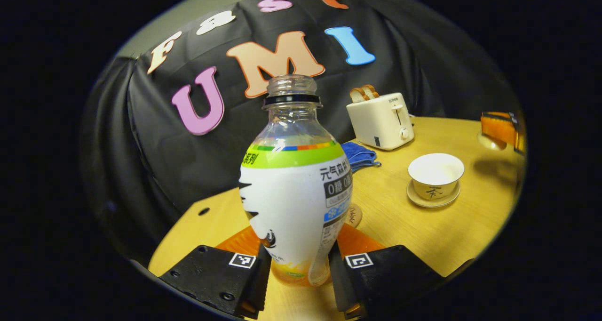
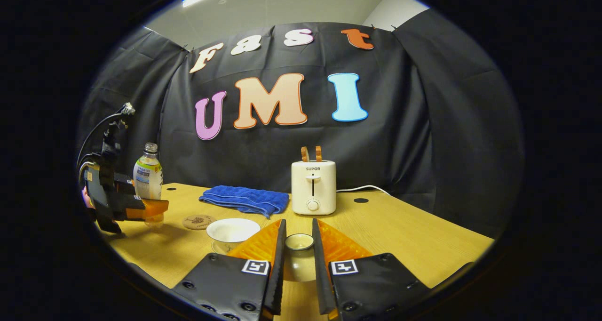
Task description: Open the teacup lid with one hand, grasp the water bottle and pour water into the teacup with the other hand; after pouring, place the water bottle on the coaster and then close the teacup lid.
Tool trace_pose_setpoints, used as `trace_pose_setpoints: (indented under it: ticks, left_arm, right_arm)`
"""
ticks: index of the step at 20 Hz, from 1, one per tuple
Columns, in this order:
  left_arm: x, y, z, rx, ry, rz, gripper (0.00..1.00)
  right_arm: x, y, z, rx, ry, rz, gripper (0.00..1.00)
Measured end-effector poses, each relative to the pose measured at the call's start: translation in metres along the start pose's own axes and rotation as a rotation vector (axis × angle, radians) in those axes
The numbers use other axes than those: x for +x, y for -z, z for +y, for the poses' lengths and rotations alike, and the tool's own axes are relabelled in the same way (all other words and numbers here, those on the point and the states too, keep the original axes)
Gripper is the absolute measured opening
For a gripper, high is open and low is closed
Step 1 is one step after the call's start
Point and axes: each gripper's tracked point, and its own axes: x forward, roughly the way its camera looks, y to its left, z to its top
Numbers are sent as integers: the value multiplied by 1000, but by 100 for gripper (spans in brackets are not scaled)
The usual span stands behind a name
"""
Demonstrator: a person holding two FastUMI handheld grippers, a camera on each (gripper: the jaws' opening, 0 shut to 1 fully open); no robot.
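Toaster (image 2: 313, 187) reads "SUPOR" on its front; it sits near the desk's (image 2: 400, 231) far edge with two slices of toast (image 2: 312, 153) sticking out of the slots. The water bottle (image 1: 296, 189) carries a white label with a green band, Chinese characters and a "0" panel; the rest is too small to read. The coaster (image 2: 199, 221) has a printed motif, illegible. The teacup (image 1: 436, 175) has a dark character on its side and stands uncovered on a saucer (image 1: 432, 199), mid-desk. Your left gripper (image 1: 297, 264) is clamped on the water bottle low down, one finger on each side of the base, bottle upright, cap off, neck open. In the right gripper view the bottle stands near the desk's left edge, the coaster just beside it, the teacup beyond that. Your right gripper (image 2: 298, 260) has the teacup lid (image 2: 299, 257) between its fingers, a narrow gap, both inner faces against the lid, held up over the desk's near edge, close by the teacup. A blue cloth (image 2: 245, 200) lies left of the toaster, toward the far edge.
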Motion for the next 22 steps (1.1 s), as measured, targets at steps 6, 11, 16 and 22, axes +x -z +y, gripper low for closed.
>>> trace_pose_setpoints:
  ticks: [6, 11, 16, 22]
  left_arm:
    - [18, -19, 13, 347, -55, 77, 54]
    - [27, -30, 14, 637, -67, 112, 55]
    - [31, -28, 11, 841, -57, 138, 54]
    - [39, -25, 4, 1018, -54, 144, 54]
  right_arm:
    - [1, -1, -23, -2, 39, -2, 33]
    - [2, -2, -44, -3, 86, -3, 32]
    - [1, -2, -51, -4, 101, -3, 34]
    - [2, -2, -54, -4, 110, -5, 33]
